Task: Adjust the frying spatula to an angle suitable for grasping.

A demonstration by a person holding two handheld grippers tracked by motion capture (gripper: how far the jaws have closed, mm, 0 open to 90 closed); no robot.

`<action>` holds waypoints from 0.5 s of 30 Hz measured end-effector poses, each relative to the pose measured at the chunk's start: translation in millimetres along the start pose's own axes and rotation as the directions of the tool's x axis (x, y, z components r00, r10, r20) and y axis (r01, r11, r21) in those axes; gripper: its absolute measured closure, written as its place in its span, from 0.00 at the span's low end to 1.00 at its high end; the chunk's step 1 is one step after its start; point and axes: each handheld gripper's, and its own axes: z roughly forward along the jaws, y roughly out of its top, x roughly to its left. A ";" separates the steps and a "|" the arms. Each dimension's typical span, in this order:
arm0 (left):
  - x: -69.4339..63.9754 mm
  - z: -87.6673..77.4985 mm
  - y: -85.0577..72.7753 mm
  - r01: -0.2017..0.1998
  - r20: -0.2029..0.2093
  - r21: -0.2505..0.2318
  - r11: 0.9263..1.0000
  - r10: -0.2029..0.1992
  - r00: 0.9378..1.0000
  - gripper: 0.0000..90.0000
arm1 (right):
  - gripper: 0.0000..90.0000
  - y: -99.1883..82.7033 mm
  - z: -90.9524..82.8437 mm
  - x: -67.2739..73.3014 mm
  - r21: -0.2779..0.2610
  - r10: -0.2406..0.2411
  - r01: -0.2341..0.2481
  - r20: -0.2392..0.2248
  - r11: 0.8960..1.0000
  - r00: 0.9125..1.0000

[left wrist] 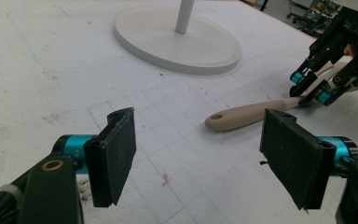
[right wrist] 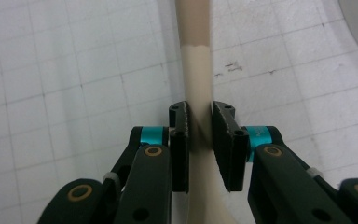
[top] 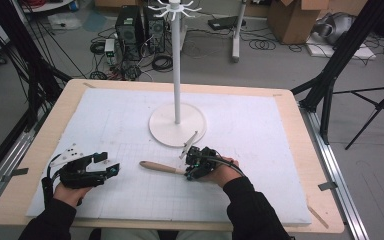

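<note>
We see the right tool (right wrist: 200, 140) clamped on the slim neck of a beige utensil (right wrist: 196, 70), matte black pads pressing both sides. Its rounded handle (top: 161, 167), pierced by a hole, lies flat on the gridded white foam sheet (top: 260, 150) covering the wooden bench (top: 75, 90), near the round white stand base (top: 167, 132). The left tool (left wrist: 205, 154) rests apart, jaws spread and empty.

Looked down from high above the table (top: 280, 107), facing forward. Rode low behind the wide-apart left fingers (left wrist: 116, 154), looking across at the stand base (left wrist: 177, 39). Sat very close behind the right fingers (right wrist: 179, 140), facing down. Shared the beige handle (left wrist: 247, 114).
</note>
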 end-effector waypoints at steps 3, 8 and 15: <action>1.3 0.0 -0.1 0.005 -0.003 0.008 1.000 -0.005 1.000 0.31 | 0.86 -1.3 0.2 4.2 -0.010 0.050 -0.050 0.009 0.999 0.999; 1.5 -1.0 0.4 0.012 -0.010 -0.004 1.000 -0.012 1.000 0.31 | 0.86 1.7 0.2 14.9 0.010 0.081 -0.082 0.092 0.997 0.993; 2.0 -1.5 0.3 0.015 -0.014 -0.004 1.000 -0.015 1.000 0.31 | 0.86 -4.0 0.7 24.8 -0.037 0.192 -0.189 0.200 0.981 0.961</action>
